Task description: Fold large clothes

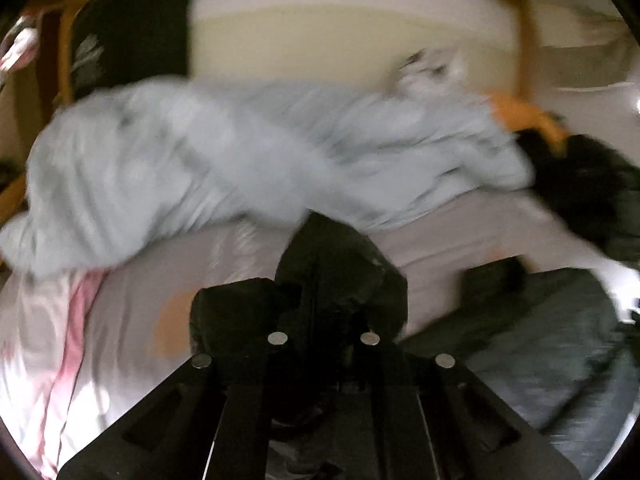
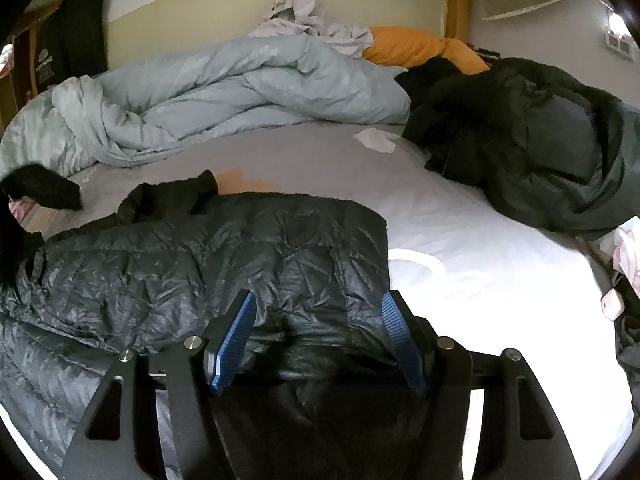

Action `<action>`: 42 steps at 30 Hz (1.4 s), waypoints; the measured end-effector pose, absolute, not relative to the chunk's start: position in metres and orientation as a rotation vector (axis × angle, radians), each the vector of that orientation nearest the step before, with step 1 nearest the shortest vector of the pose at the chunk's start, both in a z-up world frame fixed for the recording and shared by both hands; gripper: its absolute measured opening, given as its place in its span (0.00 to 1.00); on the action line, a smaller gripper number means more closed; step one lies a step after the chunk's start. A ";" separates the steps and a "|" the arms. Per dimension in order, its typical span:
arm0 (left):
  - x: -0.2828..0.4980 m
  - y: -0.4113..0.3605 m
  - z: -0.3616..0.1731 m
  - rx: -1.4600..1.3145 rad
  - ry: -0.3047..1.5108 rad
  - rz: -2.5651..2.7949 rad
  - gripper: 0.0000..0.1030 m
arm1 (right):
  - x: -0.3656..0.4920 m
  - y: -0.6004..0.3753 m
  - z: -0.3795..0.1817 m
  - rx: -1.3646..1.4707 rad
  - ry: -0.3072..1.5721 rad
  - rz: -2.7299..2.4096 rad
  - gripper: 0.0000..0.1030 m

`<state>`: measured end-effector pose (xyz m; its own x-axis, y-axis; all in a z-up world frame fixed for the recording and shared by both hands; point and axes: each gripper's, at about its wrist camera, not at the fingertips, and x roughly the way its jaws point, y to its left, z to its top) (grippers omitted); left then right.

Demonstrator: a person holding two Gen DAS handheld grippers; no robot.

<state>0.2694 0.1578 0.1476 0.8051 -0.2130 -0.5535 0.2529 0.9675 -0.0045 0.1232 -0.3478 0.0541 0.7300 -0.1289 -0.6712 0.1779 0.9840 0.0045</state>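
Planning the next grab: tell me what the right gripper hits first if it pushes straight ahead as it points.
Most likely the dark puffer jacket: the open right gripper points down at its near edge, which lies between the blue pads. Depth is uncertain.

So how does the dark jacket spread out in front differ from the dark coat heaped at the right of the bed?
The dark quilted jacket lies spread fairly flat on the bed sheet; the dark coat sits bunched in a tall heap. The jacket lies right under the open right gripper; the coat lies farther back, near the orange pillow. The jacket's shell looks shiny and crinkled, the coat's duller. Both are dark, bulky outerwear.
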 end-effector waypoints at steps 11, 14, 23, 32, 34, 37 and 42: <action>0.213 0.019 0.218 -0.002 0.535 -0.586 0.07 | 0.105 -0.358 0.067 0.118 0.696 -0.167 0.66; 0.215 -0.012 0.206 0.026 0.552 -0.577 0.08 | 0.101 -0.357 0.070 0.122 0.682 -0.151 0.66; 0.198 -0.014 0.099 0.134 0.715 -0.434 0.67 | 0.101 -0.332 0.069 0.067 0.678 -0.064 0.66; 0.165 0.058 0.052 0.088 0.727 -0.308 0.77 | 0.129 -0.299 0.067 0.151 0.751 0.125 0.66; 0.164 0.070 0.046 0.079 0.726 -0.281 0.77 | 0.143 -0.283 0.063 0.188 0.810 0.203 0.66; 0.165 0.083 0.036 0.062 0.736 -0.243 0.77 | 0.166 -0.256 0.054 0.192 0.882 0.250 0.66; 0.167 0.094 0.023 0.106 0.777 -0.166 0.77 | 0.210 -0.219 0.024 0.202 1.046 0.272 0.66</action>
<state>0.1672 0.0944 0.0227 0.7008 -0.1095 -0.7049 0.1876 0.9817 0.0340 0.2096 -0.2189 0.0238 0.4726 0.3160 -0.8227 -0.1248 0.9481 0.2925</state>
